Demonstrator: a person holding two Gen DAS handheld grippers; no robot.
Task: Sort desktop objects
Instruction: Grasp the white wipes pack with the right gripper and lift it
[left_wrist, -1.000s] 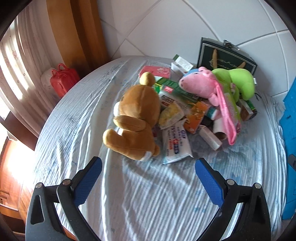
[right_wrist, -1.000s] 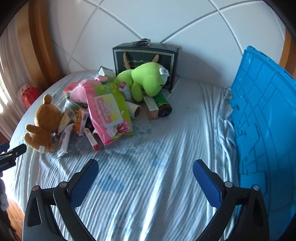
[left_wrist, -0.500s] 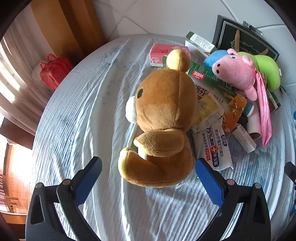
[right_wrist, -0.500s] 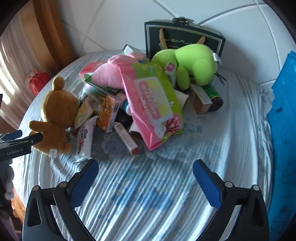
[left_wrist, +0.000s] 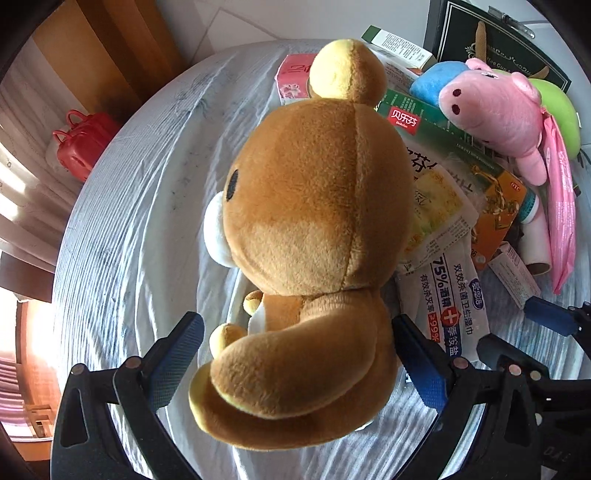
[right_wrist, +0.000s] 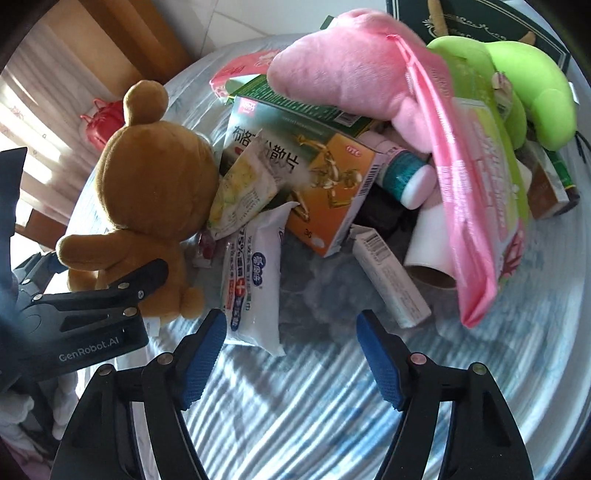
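Brown plush bear (left_wrist: 314, 236) sits left of the pile, between the left gripper (left_wrist: 295, 354)'s spread jaws, untouched. Right gripper (right_wrist: 290, 354), jaws apart and just narrowing, hovers near the wipes packet (right_wrist: 255, 280).

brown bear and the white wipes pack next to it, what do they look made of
Brown bear: looks like soft short-pile plush, matte and fuzzy, with a stitched seam running down its head; the filling cannot be seen.

White wipes pack: seems to be thin flexible plastic film, smooth and slightly glossy, printed in blue and red; it creases and sags like a soft pouch.
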